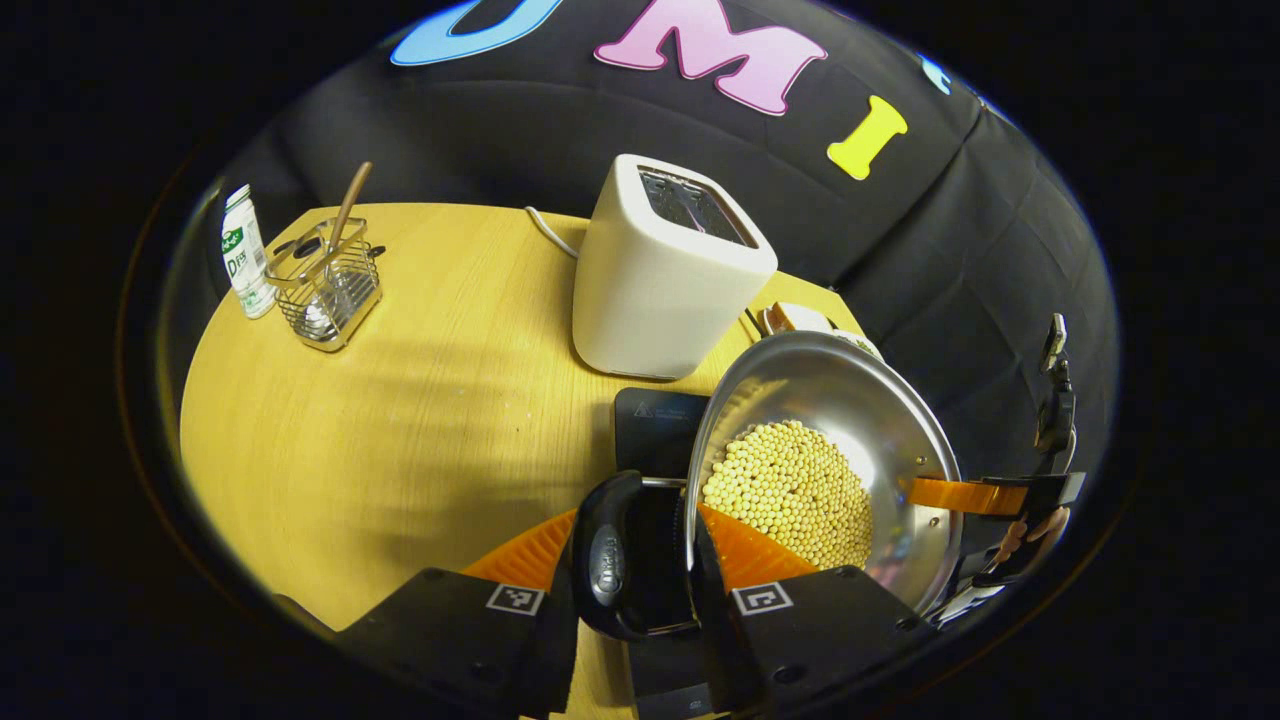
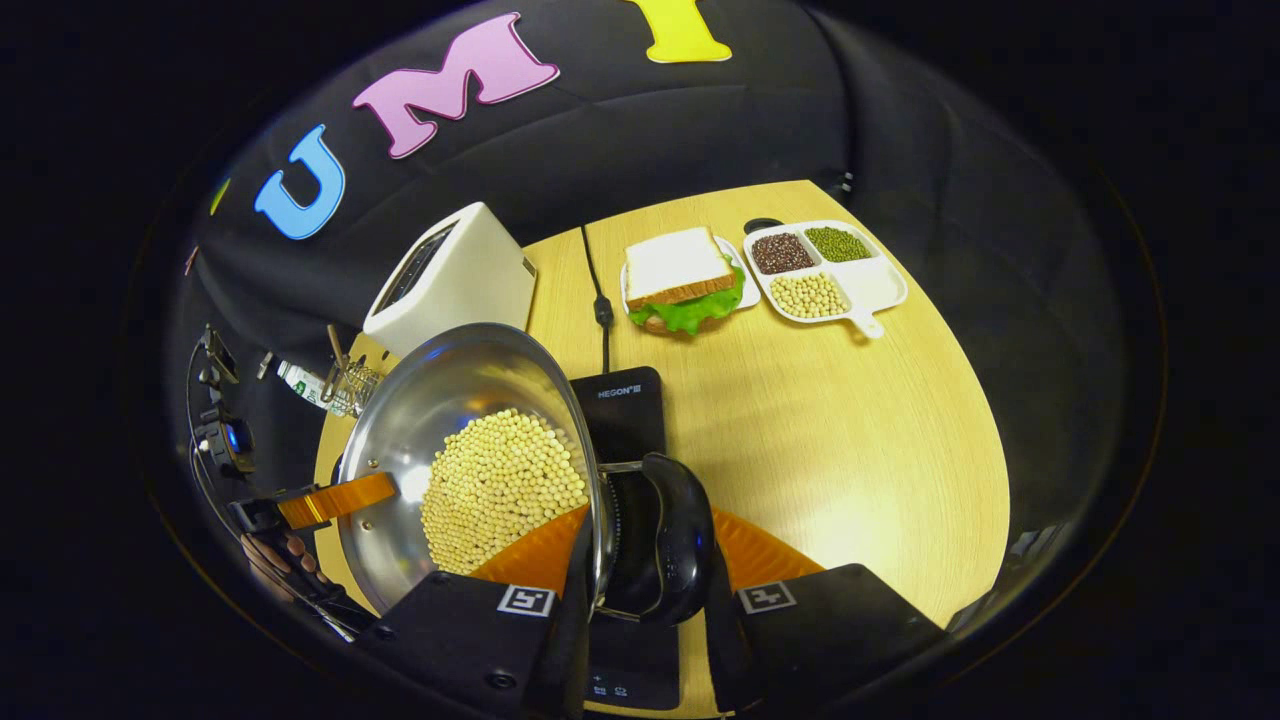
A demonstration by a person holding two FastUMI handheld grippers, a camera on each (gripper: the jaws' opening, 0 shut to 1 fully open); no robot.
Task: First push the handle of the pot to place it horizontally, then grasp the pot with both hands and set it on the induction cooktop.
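Holding the pot aloft over the induction cooktop, partly hiding it.
Left gripper view: left gripper clenching one black handle. Right gripper view: right gripper clamping the opposite handle; cooktop front edge lying cut off.

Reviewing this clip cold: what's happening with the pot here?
A person holds a steel pot full of pale beans with two handheld grippers. The left gripper clamps one black side handle, the right gripper the opposite handle. The pot sits over the black induction cooktop, though contact can't be judged. A toaster stands behind.
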